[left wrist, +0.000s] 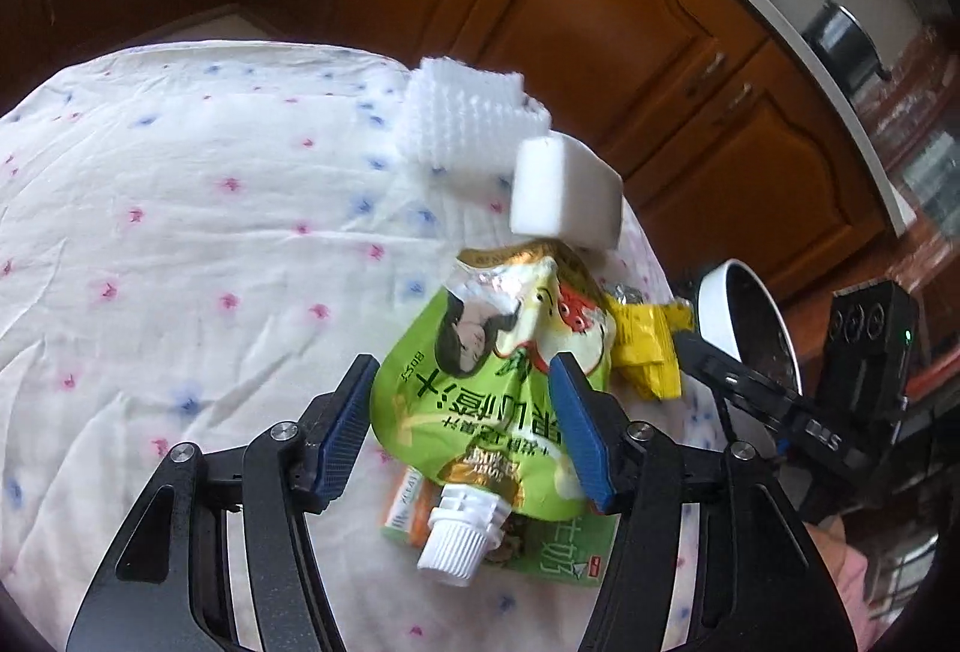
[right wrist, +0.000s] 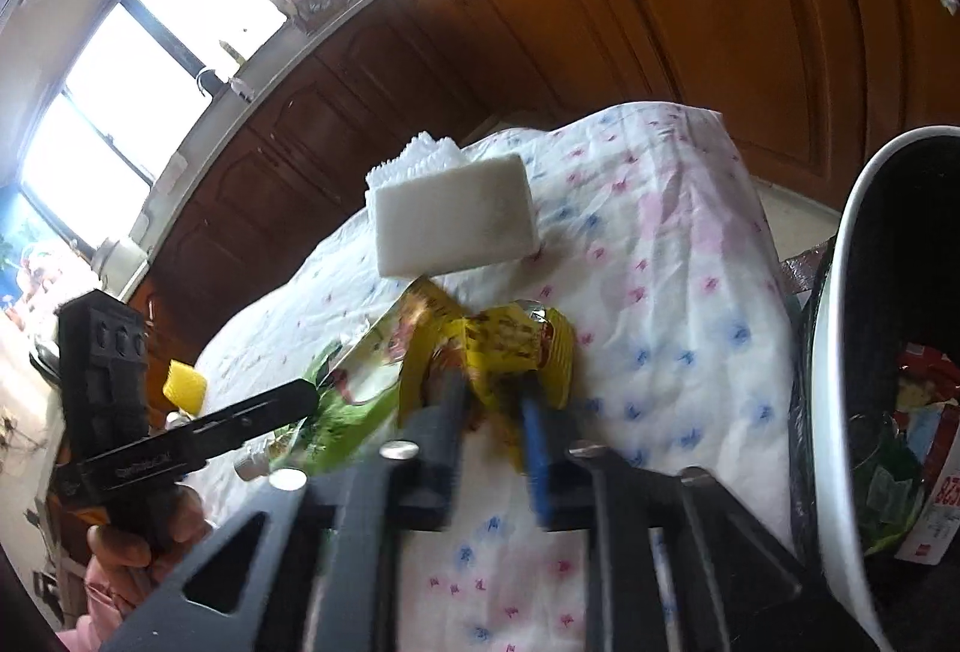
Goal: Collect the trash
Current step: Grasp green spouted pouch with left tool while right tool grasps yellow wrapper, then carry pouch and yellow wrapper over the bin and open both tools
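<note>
My left gripper (left wrist: 462, 430) is spread wide over the green pouch (left wrist: 480, 382), which lies flat on the bench (left wrist: 180, 232), cap toward me, long axis running straight between the fingers. My right gripper (right wrist: 492, 412) is clamped on the yellow wrapper (right wrist: 510, 346), the bin (right wrist: 840, 352) just to its right.

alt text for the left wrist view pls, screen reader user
The open left gripper straddles a green spouted drink pouch on a floral tablecloth, not yet closed on it. Beyond lie a yellow wrapper, a white foam block and a bin at right.
</note>
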`<control>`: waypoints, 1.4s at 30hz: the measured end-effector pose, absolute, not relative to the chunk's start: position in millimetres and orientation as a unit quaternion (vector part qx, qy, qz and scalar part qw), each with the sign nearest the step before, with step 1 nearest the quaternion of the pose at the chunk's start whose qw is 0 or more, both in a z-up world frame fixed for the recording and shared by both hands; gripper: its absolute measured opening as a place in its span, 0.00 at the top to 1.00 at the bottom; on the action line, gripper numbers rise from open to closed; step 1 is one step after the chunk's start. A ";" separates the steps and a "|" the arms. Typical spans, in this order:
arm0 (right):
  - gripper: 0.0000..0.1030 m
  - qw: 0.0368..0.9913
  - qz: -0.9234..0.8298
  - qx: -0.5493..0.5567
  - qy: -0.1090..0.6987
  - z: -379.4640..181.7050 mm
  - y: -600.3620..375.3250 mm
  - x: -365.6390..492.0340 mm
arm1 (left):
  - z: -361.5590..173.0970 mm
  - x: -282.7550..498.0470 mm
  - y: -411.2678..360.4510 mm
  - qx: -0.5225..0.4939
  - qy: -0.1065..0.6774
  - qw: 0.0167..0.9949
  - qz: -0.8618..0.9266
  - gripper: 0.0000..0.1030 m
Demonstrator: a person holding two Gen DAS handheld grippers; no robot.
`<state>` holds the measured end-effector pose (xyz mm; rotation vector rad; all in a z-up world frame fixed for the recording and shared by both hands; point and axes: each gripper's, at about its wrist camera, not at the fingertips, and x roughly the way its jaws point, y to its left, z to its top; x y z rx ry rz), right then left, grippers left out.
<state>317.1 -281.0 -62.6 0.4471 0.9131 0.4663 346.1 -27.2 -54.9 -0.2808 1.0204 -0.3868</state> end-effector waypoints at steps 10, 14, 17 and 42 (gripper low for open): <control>0.93 0.850 0.236 0.203 0.425 -54.8 -282.7 279.0 | -39.1 297.2 -39.7 -0.124 0.464 0.845 -0.235 0.98; 0.93 0.854 0.236 0.206 0.416 -49.3 -290.0 261.9 | -29.2 273.1 -42.4 -0.128 0.449 0.851 -0.240 0.99; 0.93 0.859 0.232 0.210 0.404 -41.6 -300.8 248.7 | -21.4 259.0 -42.7 -0.136 0.439 0.856 -0.236 0.99; 0.93 0.894 0.117 0.259 0.347 -16.0 -442.8 190.1 | 12.7 228.2 -159.6 -0.091 0.398 0.860 -0.305 1.00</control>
